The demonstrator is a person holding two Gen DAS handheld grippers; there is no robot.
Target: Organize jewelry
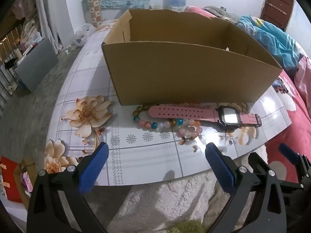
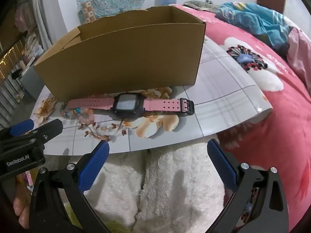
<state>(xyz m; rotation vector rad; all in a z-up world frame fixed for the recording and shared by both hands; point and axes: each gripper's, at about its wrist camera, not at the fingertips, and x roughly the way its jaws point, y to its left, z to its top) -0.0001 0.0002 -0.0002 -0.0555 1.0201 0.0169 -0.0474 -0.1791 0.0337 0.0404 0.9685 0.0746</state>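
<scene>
Nearest: left gripper and right gripper, each with blue pads spread wide and empty, poised over white fleece at the near edge of the floral table. Next: bead bracelet lying partly under the pink watch, both just before the open cardboard box. Box floor hidden by its front wall; behind, a pink bedspread and crumpled teal blanket.

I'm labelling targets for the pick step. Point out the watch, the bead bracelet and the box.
watch [image 2: 127, 104]: right wrist view, on its screen.
bead bracelet [image 1: 154, 125]: left wrist view, on a blue bead.
box [image 1: 184, 73]: left wrist view, on its near wall.
</scene>
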